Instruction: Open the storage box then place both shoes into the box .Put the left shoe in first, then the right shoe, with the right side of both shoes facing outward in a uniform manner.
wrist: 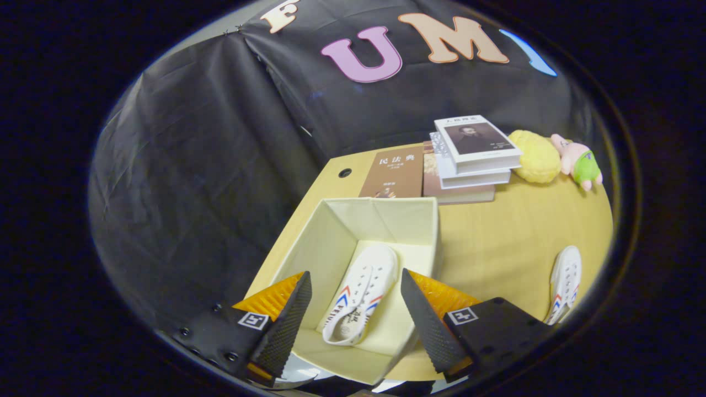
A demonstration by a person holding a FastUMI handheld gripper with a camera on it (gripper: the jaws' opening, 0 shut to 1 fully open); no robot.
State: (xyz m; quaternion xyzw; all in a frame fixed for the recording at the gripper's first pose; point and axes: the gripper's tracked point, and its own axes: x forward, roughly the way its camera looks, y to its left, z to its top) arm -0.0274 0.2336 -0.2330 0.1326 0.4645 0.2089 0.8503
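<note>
A cream fabric storage box [336, 231] stands open on the wooden table, just ahead of and below my fingers. One white canvas shoe [361, 295] with red and blue side stripes lies flat on the box floor, seen between my fingers, toe pointing away. A second matching white shoe [565, 281] lies on the table to the right of the box, beyond my right finger. My gripper [356, 298] hovers above the near end of the box, open wide, with nothing pressed between the fingers.
Beyond the box lie a brown book [392, 173] and a stack of books [474, 157]. A yellow plush toy [536, 157] and a pink plush toy [576, 160] sit at the far right. The table's left edge [287, 231] runs beside the box.
</note>
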